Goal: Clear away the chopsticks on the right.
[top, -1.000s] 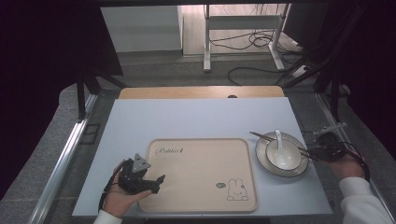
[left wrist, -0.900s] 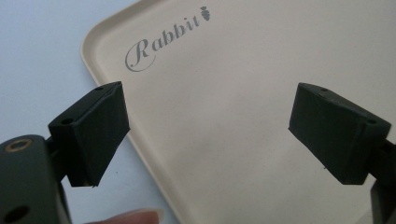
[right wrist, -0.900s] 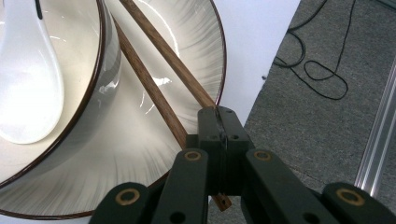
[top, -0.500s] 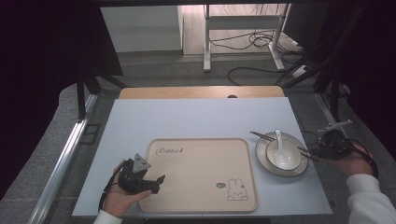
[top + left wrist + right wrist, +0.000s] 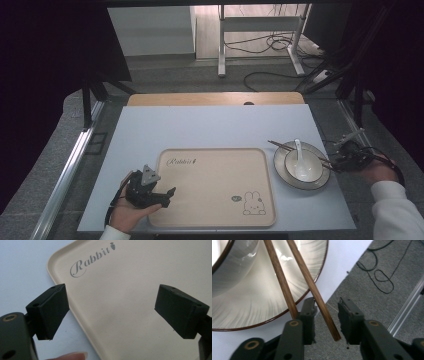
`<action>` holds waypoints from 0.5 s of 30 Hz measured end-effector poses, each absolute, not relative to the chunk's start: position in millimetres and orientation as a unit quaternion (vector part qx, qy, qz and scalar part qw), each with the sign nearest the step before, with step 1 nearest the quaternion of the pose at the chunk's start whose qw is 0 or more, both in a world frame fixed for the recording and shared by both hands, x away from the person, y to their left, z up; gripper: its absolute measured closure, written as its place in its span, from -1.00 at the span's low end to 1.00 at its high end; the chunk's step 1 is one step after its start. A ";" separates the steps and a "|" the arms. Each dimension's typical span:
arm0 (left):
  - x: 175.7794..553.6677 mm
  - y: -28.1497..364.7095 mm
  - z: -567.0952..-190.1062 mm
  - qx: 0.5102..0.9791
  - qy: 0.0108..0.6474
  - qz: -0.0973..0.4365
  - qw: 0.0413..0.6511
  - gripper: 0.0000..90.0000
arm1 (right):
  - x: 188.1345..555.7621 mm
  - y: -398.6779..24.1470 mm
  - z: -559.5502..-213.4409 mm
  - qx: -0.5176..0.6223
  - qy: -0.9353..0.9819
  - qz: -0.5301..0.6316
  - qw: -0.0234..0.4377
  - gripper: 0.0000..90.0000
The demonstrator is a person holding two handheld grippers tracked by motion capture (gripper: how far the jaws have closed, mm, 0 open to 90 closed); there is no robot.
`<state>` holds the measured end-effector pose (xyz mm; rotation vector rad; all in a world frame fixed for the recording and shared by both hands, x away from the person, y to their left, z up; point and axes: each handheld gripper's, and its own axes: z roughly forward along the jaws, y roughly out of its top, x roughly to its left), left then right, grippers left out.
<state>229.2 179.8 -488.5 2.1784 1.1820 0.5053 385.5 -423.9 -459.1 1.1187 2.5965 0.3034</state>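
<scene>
The right claw [image 5: 325, 315] stands narrow at the near ends of the two chopsticks [image 5: 299, 282]. One stick passes between its jaws with a gap still showing against the right-hand jaw, while the other runs over the top of the left-hand jaw, outside the gap. The jaws opened and have just been closing again with that one stick between them, but it does not look pinched yet.

From there the chopsticks slope up across the rim of the plate [image 5: 280, 170], which sits just off the right edge of the tray [image 5: 210, 220]; a white bowl [image 5: 312, 172] with a ceramic spoon [image 5: 299, 150] in it stands on the plate. In the high view the right claw [image 5: 345, 161] is just beyond the plate's right rim, at the tabletop's [image 5: 210, 125] edge.

The left claw [image 5: 110, 312] hangs wide open and empty over the tray's near left corner, by the "Rabbit" lettering.

The risk I judge greatest is closing on one stick alone: the other would stay behind or roll off the plate, possibly over the tabletop's edge to the floor. A grip this near the stick ends could also let them swing and knock the bowl or spoon.
</scene>
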 end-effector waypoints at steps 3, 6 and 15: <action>229.1 180.9 -488.8 0.821 0.447 0.191 0.299 -0.73 | 387.9 -421.8 -460.8 0.380 0.908 0.104 0.144 0.66; 228.9 181.2 -488.9 0.821 0.447 0.191 0.299 -0.73 | 389.1 -419.8 -460.5 0.371 0.912 0.104 0.142 0.77; 228.6 180.1 -489.0 0.822 0.444 0.193 0.299 -0.73 | 382.4 -417.3 -452.9 0.367 0.912 0.111 0.146 0.85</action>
